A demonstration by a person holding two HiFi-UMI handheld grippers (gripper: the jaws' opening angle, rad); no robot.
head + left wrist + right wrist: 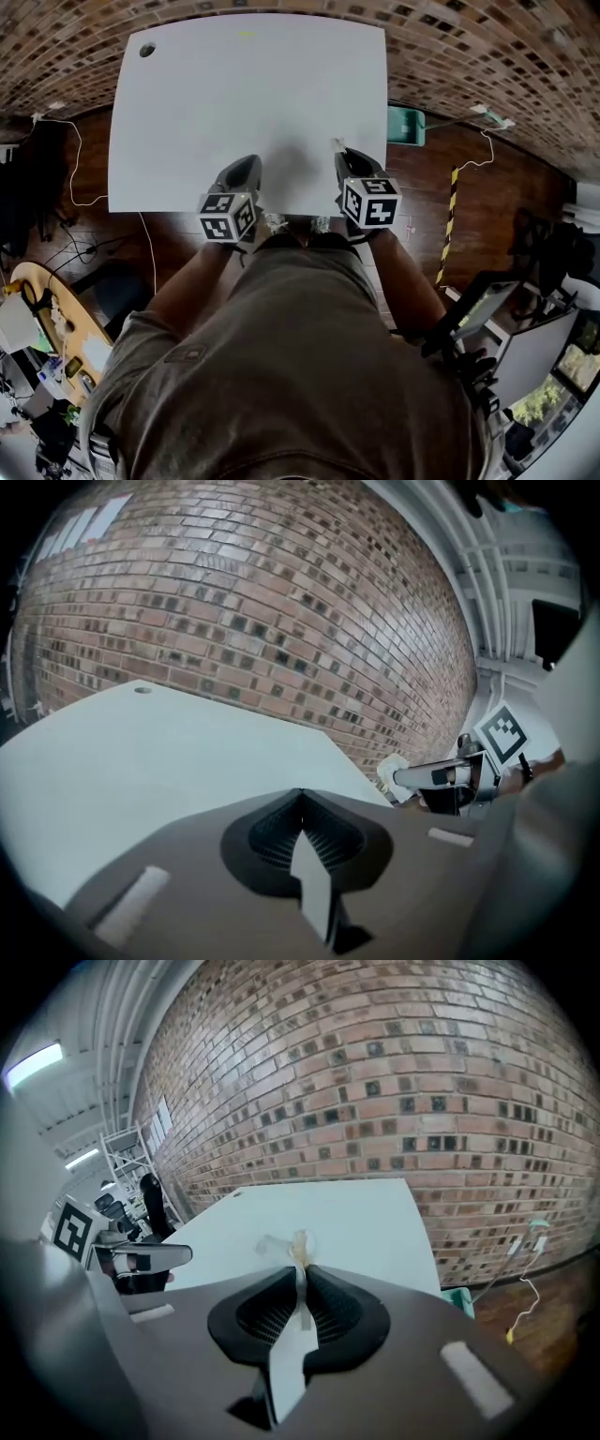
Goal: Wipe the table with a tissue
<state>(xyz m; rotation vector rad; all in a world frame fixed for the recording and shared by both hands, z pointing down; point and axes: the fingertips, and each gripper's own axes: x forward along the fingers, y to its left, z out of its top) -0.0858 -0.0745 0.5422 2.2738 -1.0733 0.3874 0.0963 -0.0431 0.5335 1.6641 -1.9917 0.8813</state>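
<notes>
A small, crumpled white tissue is pinched between the closed jaws of the right gripper, with its wad protruding past the tips over the near right part of the table. The table is seen as a white rectangular top, with a round hole near its far left corner.

Left gripper jaws were shut together, nothing between them. White desk ran ahead, with a small hole near its far corner. Brick wall stood behind. At right, over the desk edge, was the right gripper with its marker cube, a white tissue at its tip.
</notes>
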